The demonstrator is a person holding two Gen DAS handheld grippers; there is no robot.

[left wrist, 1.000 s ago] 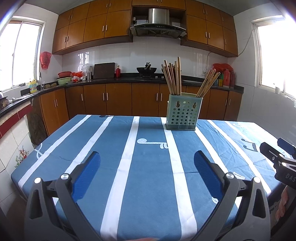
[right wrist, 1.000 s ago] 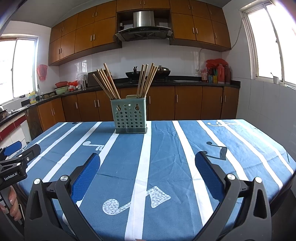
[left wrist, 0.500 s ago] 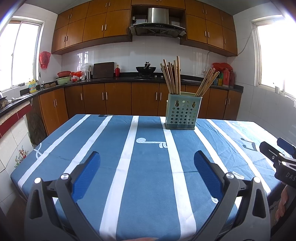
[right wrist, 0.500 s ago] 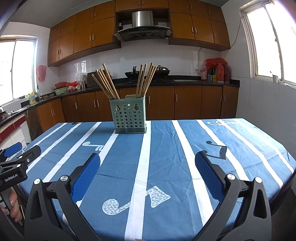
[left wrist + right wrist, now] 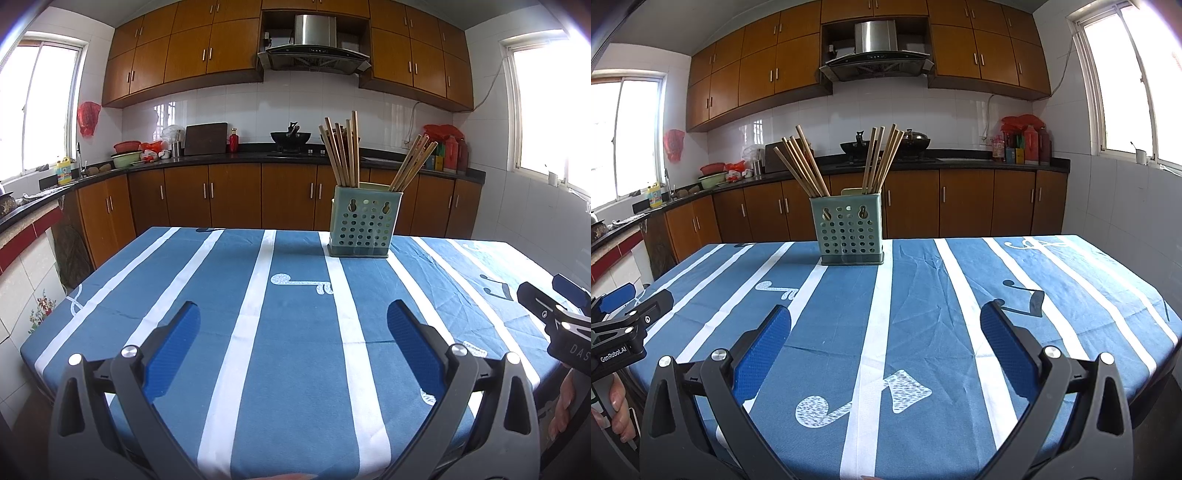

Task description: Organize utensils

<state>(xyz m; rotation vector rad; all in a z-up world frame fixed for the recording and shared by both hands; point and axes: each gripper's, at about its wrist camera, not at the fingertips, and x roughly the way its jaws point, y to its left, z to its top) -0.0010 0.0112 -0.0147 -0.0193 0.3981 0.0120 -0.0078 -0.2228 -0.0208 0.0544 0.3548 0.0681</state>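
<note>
**Chopsticks stand in two bunches in the holder; both grippers empty**

Landmark: the green perforated holder [image 5: 363, 228] standing upright on the blue-and-white striped tablecloth [image 5: 236, 332], toward the far edge of the table.

Well in front of the holder and to its left, the left gripper [image 5: 291, 325] hovers above the cloth, its blue-padded fingers [image 5: 173, 343] spread wide with nothing between them.

Inside the holder, one bunch of wooden chopsticks [image 5: 341, 151] rises from the left compartment, and a second bunch [image 5: 412, 162] leans out to the right from the right compartment.

In front of the holder and to its right, the right gripper [image 5: 886, 325] is likewise spread wide and empty above the cloth. Behind the holder a dark wok [image 5: 290, 137] sits on the counter.
</note>
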